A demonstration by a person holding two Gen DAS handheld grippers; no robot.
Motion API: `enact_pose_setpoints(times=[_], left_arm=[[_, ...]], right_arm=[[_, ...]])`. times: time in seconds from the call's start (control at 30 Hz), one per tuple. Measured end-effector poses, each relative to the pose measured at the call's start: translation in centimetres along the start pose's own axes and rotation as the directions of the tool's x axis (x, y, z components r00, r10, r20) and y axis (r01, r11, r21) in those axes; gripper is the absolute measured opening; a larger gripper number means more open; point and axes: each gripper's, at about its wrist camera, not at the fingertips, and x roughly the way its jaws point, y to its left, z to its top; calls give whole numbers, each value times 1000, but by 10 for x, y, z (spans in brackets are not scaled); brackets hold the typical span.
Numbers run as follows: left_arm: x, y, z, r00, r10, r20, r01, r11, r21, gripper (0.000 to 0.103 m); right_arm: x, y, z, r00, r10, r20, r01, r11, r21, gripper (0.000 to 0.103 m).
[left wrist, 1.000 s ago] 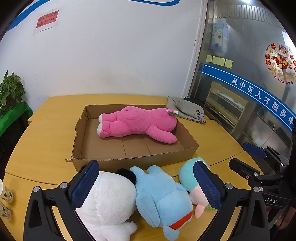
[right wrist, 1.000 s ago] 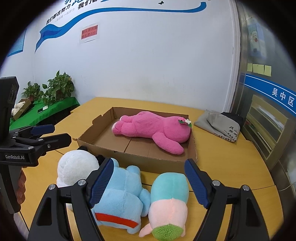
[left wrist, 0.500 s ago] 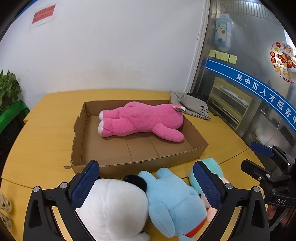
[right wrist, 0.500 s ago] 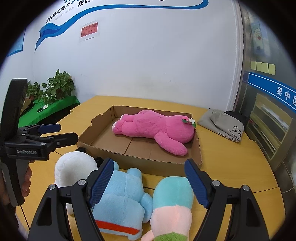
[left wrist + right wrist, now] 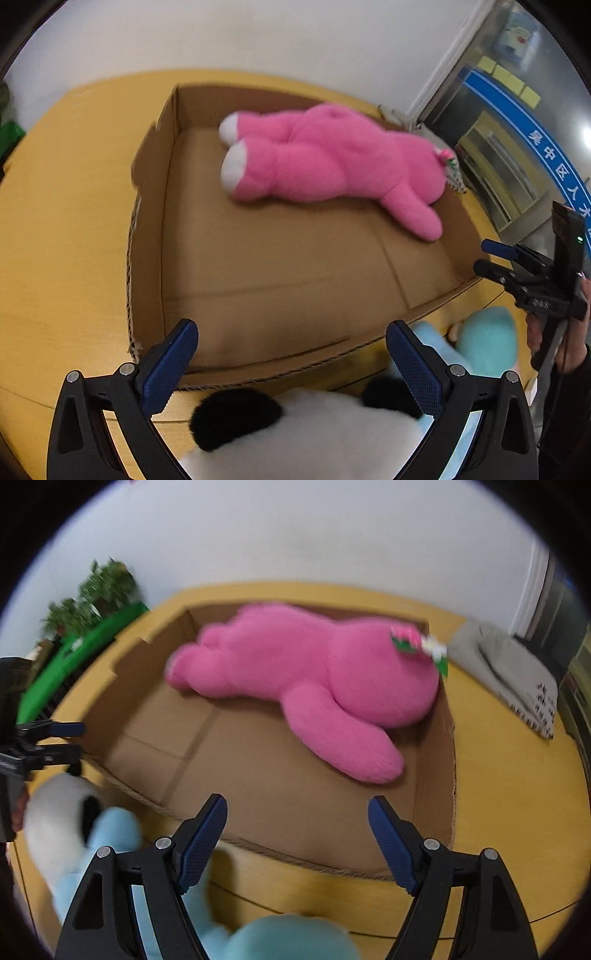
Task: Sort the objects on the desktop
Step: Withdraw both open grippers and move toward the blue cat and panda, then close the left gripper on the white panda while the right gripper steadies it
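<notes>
Left wrist view: pink plush (image 5: 332,162) lies in cardboard box (image 5: 155,221); white (image 5: 314,435), blue (image 5: 432,336) and teal (image 5: 484,339) plushes lie outside on the table. Left gripper (image 5: 291,365) and right gripper (image 5: 297,838) both spread wide, holding nothing.

Two black hand-held claws with blue finger pads

The left gripper (image 5: 291,363) has black plastic arms with three-sided holes cut in them; round silver screws sit near the base of each finger; its pads (image 5: 168,363) are dark blue with a tiny bumpy grid; the right gripper (image 5: 297,840) looks the same, black with blue pads (image 5: 388,843) and silver screws; behind it, in the left wrist view, a black box shows a small green light; a dark sleeve (image 5: 569,406) hangs below it.
</notes>
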Motion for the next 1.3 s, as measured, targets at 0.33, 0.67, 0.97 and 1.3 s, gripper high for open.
enact_pose_setpoints(times=[0.33,0.67,0.97,1.3], left_arm=[[-2,6,-14,1000,0,-22,1,999,35,103],[-125,5,-74,967,-67,245,66,998,10,103],[-92,57,-133,967,-220,129,231,970,-81,103],[-52,73,-125,907,-412,83,418,905,-80,103]], right_arm=[[3,-11,-34,999,10,-48,-6,996,85,78],[-94,116,-93,942,267,202,-260,964,-58,81],[-82,232,-124,825,514,234,-515,855,-61,81],[-47,190,-114,943,265,200,-268,963,-11,80]])
